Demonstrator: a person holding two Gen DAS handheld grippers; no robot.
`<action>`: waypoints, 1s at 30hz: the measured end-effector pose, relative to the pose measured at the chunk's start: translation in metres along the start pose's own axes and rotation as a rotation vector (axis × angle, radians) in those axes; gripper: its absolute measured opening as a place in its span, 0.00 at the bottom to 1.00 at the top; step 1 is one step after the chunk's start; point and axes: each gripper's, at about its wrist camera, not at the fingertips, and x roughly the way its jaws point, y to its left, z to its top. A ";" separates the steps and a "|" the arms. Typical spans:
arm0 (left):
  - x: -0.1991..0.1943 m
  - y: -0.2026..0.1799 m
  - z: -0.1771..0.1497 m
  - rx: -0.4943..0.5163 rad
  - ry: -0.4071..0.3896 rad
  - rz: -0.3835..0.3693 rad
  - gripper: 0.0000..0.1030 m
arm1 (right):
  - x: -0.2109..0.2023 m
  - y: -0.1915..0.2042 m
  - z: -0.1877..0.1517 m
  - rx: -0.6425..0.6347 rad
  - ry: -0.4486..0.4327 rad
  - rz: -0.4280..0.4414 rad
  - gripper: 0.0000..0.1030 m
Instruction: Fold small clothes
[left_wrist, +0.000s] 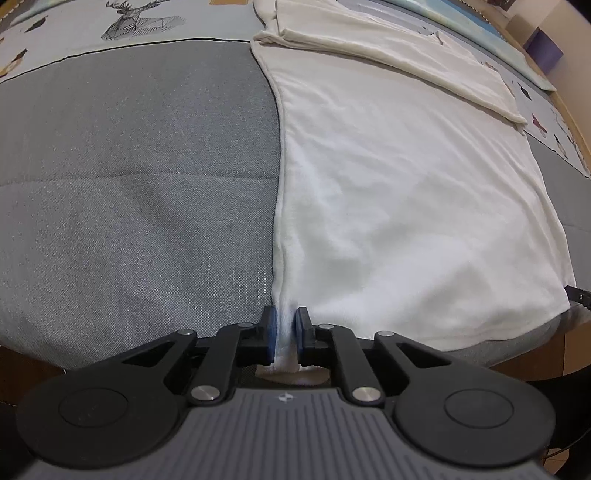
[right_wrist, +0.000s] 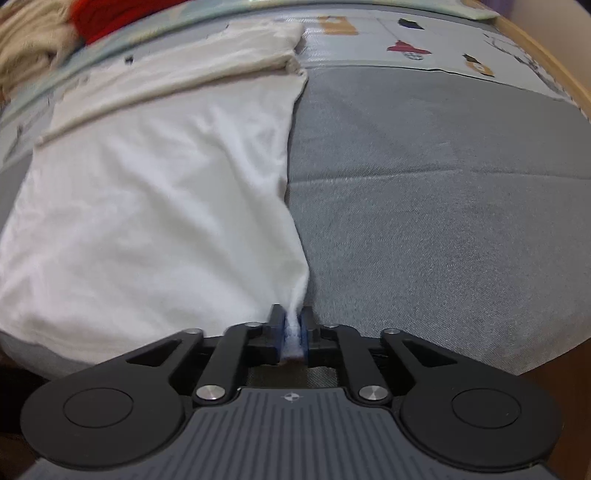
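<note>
White garment (left_wrist: 388, 206) near corners pinched by left hand-held gripper (left_wrist: 285, 332), right hand-held gripper (right_wrist: 293, 334).

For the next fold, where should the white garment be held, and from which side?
By its two near corners, from the near edge of the bed, as now: the left hand-held gripper and right hand-held gripper each pinch one. The white garment lies flat, its far end already folded over, so the near hem is the free edge.

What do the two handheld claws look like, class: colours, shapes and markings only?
The left claw and right claw look identical: black jointed linkage arms with silver rivets, blue pads on the fingers, round black discs at either side, and a ribbed grey body bearing a small white emblem.
</note>
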 end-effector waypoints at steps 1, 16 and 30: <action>0.001 0.000 0.001 0.000 0.000 0.000 0.10 | 0.001 0.002 -0.001 -0.005 0.000 -0.014 0.21; -0.019 -0.004 -0.002 0.019 -0.073 -0.004 0.04 | -0.011 0.002 0.003 0.004 -0.063 0.055 0.04; -0.146 -0.018 -0.029 0.067 -0.277 -0.179 0.03 | -0.135 -0.029 -0.014 0.211 -0.394 0.362 0.03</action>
